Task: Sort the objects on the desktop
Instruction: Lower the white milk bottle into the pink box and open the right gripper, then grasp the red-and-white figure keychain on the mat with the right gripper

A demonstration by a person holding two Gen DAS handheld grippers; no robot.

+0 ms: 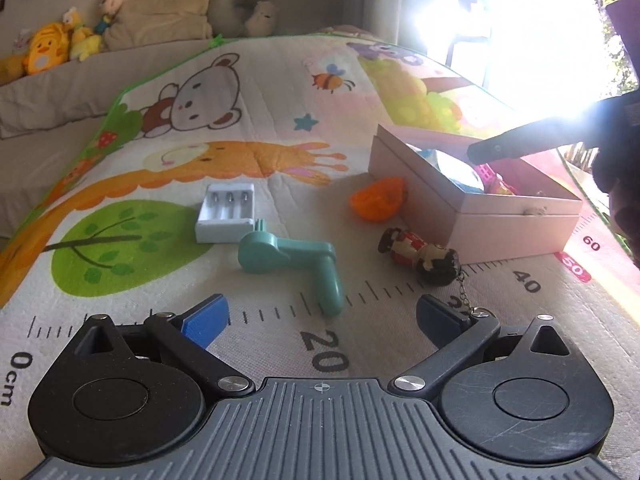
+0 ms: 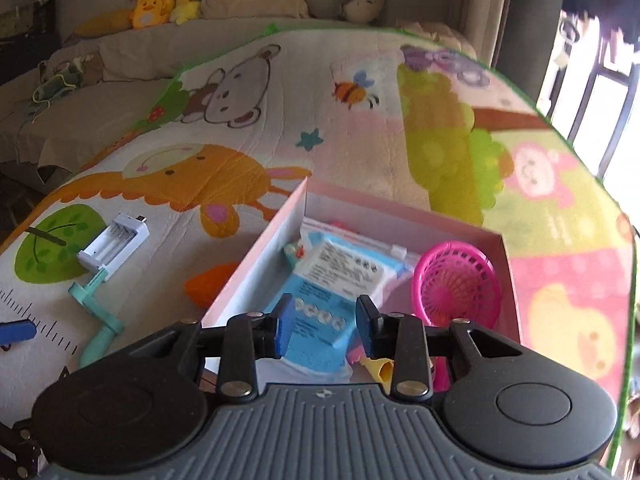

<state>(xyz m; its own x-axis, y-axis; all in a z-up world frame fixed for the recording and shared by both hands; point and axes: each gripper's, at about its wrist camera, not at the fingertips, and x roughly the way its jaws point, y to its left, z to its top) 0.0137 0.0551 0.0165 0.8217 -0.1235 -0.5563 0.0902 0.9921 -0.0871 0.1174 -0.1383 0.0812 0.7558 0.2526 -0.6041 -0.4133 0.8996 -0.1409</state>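
My left gripper (image 1: 320,320) is open and empty, low over the mat, just short of a teal crank-shaped tool (image 1: 294,266). A white battery charger (image 1: 227,213), an orange piece (image 1: 376,199) and a small doll keychain (image 1: 422,254) lie around it. The pink box (image 1: 516,216) stands at the right. My right gripper (image 2: 326,322) hovers above the box (image 2: 256,256), jaws partly open with nothing between them. Inside lie a blue packet (image 2: 328,280), a pink basket (image 2: 456,288) and a yellow piece (image 2: 380,372).
A cartoon play mat (image 2: 360,128) with a ruler print covers the surface. A sofa with plush toys (image 1: 52,46) and cushions runs along the back. Bright window glare fills the upper right of the left wrist view.
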